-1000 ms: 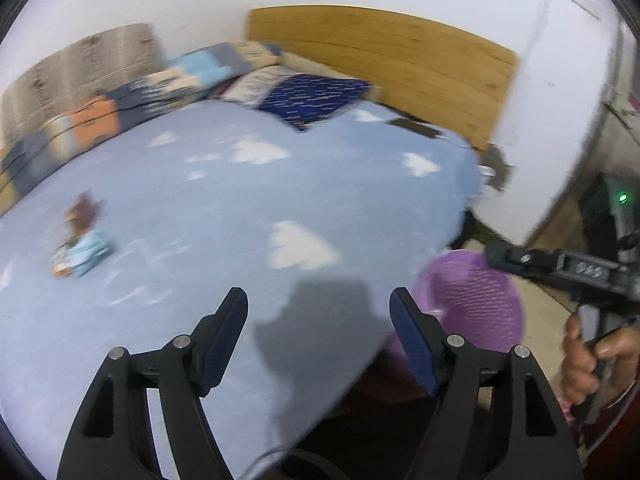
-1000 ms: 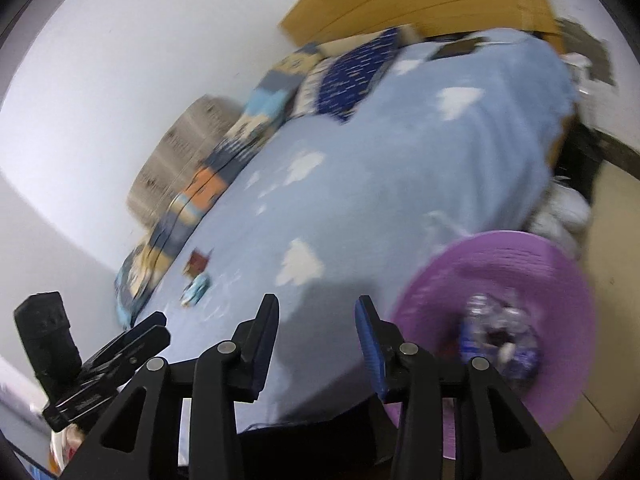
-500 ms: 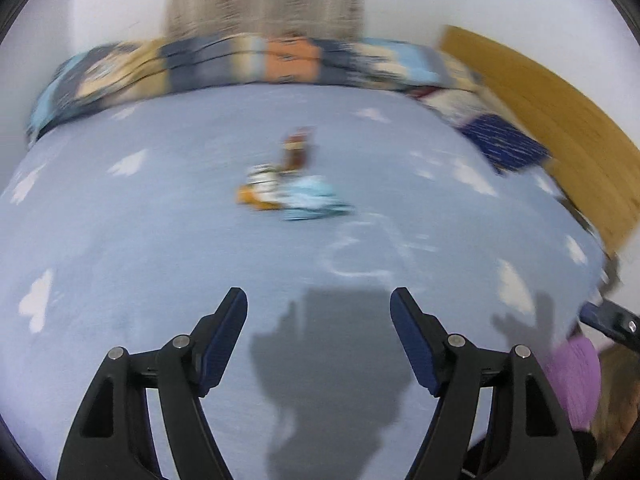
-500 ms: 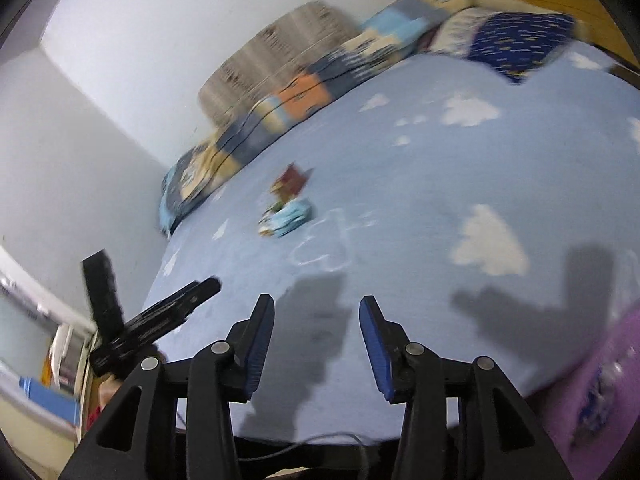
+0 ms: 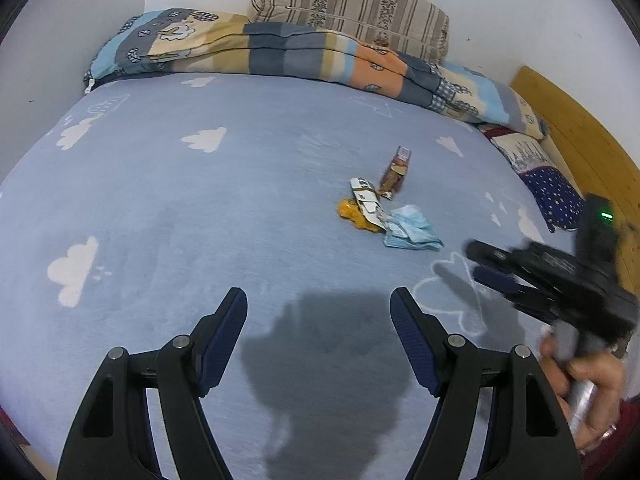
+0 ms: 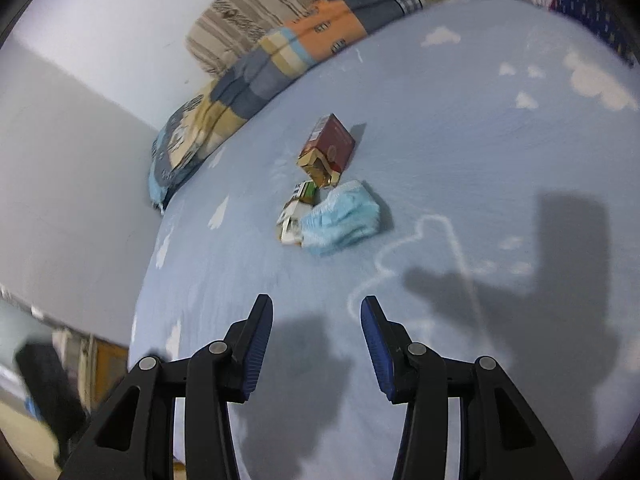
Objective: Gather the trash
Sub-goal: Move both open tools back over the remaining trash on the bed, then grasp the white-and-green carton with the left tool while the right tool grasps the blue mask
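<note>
Both of my grippers have swung away from the purple basket, which was beside the bed one second ago, and now they face the small pile of trash in the middle of the bed.

My left gripper (image 5: 319,318) is spread wide above the blue sheet (image 5: 160,200) and holds nothing. Ahead of it and a little to the right lies the trash: a brown carton (image 5: 396,174) farthest away, then a white wrapper (image 5: 366,200) with an orange piece (image 5: 354,214) touching its left side, and nearest to me a light blue face mask (image 5: 412,232). At the right edge of this view I see my right gripper (image 5: 480,262), blurred, with my hand (image 5: 584,376) around its handle.

My right gripper (image 6: 317,322) is also spread, less wide, and empty. Straight ahead of it the face mask (image 6: 344,218) lies nearest, the white wrapper (image 6: 292,216) touches its left edge, and the brown carton (image 6: 328,150) is just behind them with its torn end toward the mask. No finger touches any trash.

Beyond the pile a folded patchwork quilt (image 5: 280,52) lies along the wall, with a striped cushion (image 5: 352,4) behind it.
</note>
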Motion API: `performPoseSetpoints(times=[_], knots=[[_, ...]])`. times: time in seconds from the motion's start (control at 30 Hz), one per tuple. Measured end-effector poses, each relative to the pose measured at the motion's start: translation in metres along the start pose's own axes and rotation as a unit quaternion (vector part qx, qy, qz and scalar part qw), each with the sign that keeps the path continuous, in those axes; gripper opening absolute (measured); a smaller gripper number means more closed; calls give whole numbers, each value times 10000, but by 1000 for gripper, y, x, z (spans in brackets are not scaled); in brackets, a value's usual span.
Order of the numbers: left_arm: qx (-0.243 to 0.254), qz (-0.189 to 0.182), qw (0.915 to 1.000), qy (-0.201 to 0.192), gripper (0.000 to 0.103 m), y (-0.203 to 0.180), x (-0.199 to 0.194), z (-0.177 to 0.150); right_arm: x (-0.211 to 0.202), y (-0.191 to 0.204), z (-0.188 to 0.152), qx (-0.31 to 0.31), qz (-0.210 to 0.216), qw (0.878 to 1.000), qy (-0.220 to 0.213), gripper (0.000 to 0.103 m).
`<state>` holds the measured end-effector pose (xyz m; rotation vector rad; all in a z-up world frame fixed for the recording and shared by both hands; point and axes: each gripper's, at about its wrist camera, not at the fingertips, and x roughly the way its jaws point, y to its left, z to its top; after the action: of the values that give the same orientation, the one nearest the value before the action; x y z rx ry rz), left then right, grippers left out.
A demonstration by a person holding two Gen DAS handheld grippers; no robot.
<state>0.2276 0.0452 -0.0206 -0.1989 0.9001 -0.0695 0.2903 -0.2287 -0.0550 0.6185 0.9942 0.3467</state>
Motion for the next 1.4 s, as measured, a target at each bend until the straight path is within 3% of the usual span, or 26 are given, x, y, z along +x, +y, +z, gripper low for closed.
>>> performPoseSetpoints(times=[0.23, 0.37, 0.4, 0.43, 0.47, 0.5, 0.77, 0.9, 1.07, 1.3, 1.4], knots=[[-84, 98, 9999, -74, 73, 8, -2, 4, 76, -23, 26, 1227, 106, 9923, -150, 50], [-122, 102, 9999, -29, 73, 11, 6, 9, 101, -29, 39, 1559, 48, 9872, -346, 50], [-112, 95, 9999, -12, 73, 11, 9, 10, 108, -32, 41, 1664, 56, 9853, -372, 43], [-101, 86, 9999, 16, 73, 10, 12, 11, 111, -34, 43, 1701, 67, 9846, -395, 21], [-80, 58, 9999, 42, 73, 10, 17, 13, 114, -34, 46, 1669, 88, 9853, -358, 11], [-58, 29, 10000, 70, 73, 9, 21, 14, 114, -34, 48, 1627, 139, 9861, -319, 9], [207, -302, 9987, 352, 73, -25, 76, 56, 35, -16, 32, 571, -85, 9972, -468, 7], [321, -494, 9964, 603, 73, -57, 117, 83, -24, 1, 1, 270, 28, 9987, -424, 7], [245, -285, 9940, 1026, 72, -76, 177, 107, -72, 8, -33, 153, 318, 9973, -640, 7], [392, -131, 9881, 1479, 46, -85, 232, 107, -73, -6, -25, 230, 413, 9965, -684, 7], [443, -80, 9899, 1345, 33, -88, 233, 104, -74, -8, -24, 256, 476, 9963, -673, 7]])
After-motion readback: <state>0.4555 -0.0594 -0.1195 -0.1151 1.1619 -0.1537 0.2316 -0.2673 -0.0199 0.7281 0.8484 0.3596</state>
